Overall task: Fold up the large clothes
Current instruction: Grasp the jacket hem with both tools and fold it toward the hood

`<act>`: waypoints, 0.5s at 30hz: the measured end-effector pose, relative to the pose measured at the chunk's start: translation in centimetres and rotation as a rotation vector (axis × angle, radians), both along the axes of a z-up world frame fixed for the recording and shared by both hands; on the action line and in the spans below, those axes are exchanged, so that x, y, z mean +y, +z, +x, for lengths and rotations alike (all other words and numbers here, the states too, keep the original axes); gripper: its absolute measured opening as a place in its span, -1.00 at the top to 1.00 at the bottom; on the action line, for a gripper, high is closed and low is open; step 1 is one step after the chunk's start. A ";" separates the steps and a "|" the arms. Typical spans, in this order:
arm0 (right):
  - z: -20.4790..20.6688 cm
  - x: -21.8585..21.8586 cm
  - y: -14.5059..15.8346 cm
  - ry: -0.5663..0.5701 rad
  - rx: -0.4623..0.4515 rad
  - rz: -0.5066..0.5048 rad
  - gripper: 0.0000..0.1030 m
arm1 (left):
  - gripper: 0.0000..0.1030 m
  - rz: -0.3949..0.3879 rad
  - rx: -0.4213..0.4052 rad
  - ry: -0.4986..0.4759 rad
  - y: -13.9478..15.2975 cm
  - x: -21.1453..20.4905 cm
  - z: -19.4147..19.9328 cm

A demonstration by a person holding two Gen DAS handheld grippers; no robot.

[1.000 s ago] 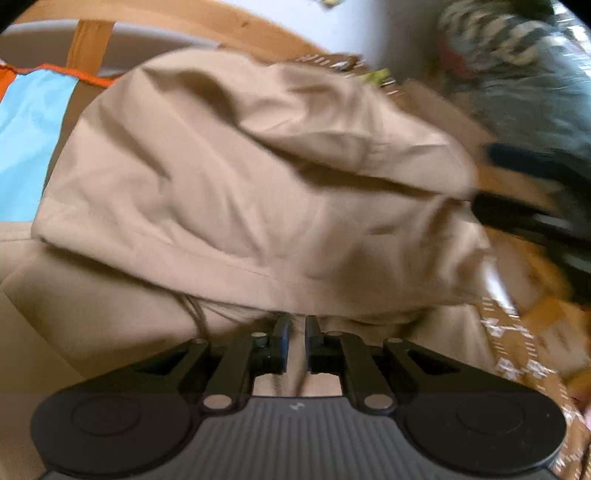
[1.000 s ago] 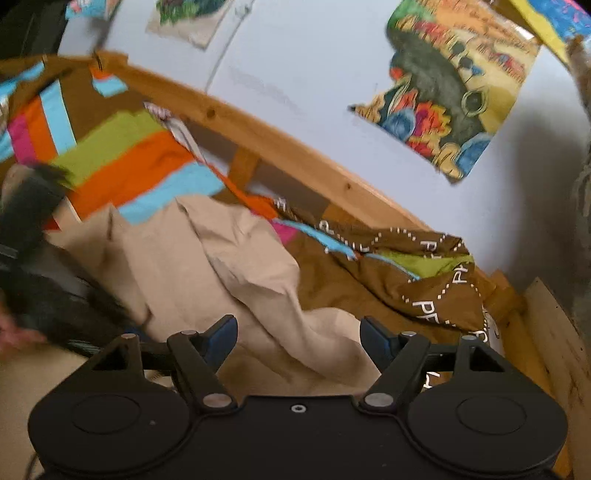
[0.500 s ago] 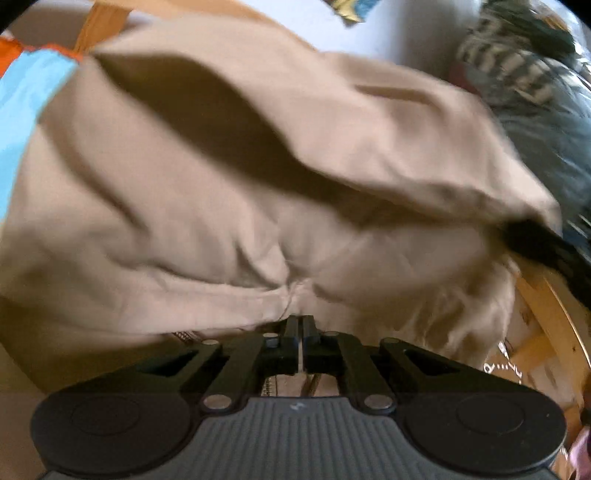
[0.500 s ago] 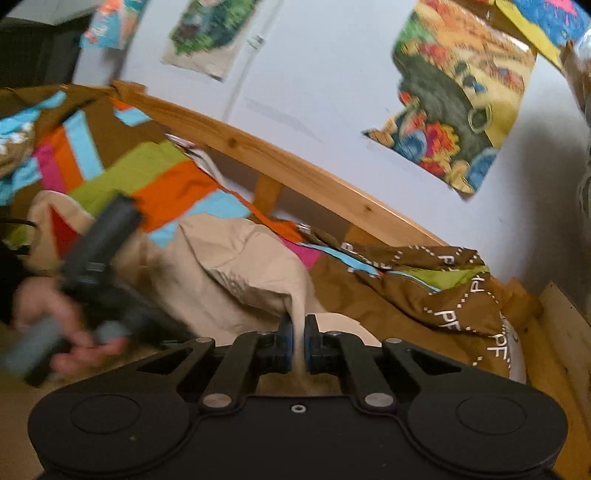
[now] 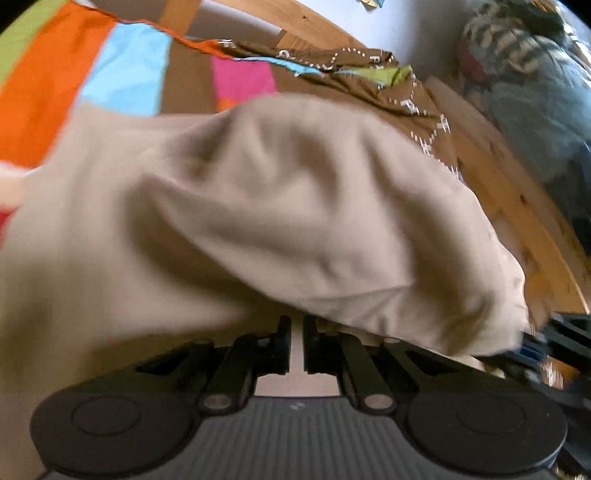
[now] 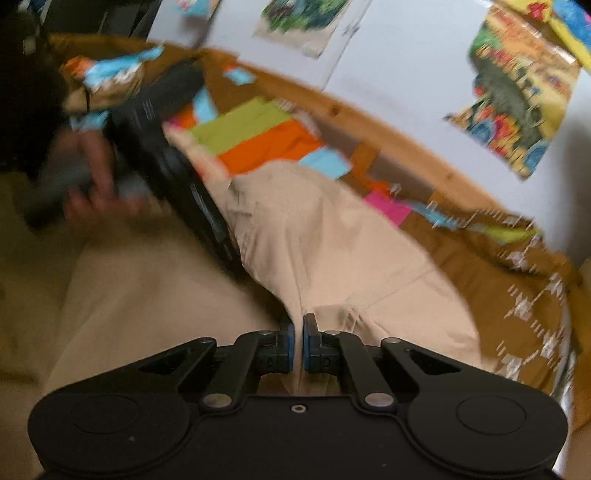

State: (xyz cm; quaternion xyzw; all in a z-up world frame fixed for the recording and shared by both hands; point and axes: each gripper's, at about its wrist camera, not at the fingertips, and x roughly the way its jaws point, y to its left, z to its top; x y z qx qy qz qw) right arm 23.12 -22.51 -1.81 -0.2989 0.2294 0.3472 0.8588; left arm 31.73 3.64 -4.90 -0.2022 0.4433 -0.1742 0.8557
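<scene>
Blurrily, beige garment [image 5: 295, 206] pinched in both jaws, bedspread [image 6: 266, 144] behind.

The left wrist camera sits close behind the left gripper [image 5: 297, 326], looking forward and down along its fingers, with the beige garment [image 5: 295, 206] filling most of the view. The right wrist camera looks likewise past the right gripper [image 6: 298, 332], from slightly farther back. Both views share the garment, the patchwork bedspread [image 6: 273, 147] and the wooden bed rail [image 5: 306, 26].

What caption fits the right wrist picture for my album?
Right tool pinches the beige garment over a colourful patchwork blanket.
</scene>
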 end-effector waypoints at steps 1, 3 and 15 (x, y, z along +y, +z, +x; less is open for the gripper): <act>-0.6 0.3 -1.1 -0.003 0.045 -0.029 0.93 | 0.93 0.013 0.003 -0.002 0.3 0.8 -1.4; -2.0 0.4 -2.4 -0.025 0.072 -0.053 0.79 | 0.93 0.042 0.003 0.008 1.0 2.5 -3.6; -3.8 -10.3 0.0 -0.585 0.322 0.578 -0.12 | 0.48 0.059 -0.029 0.177 4.9 5.8 -3.8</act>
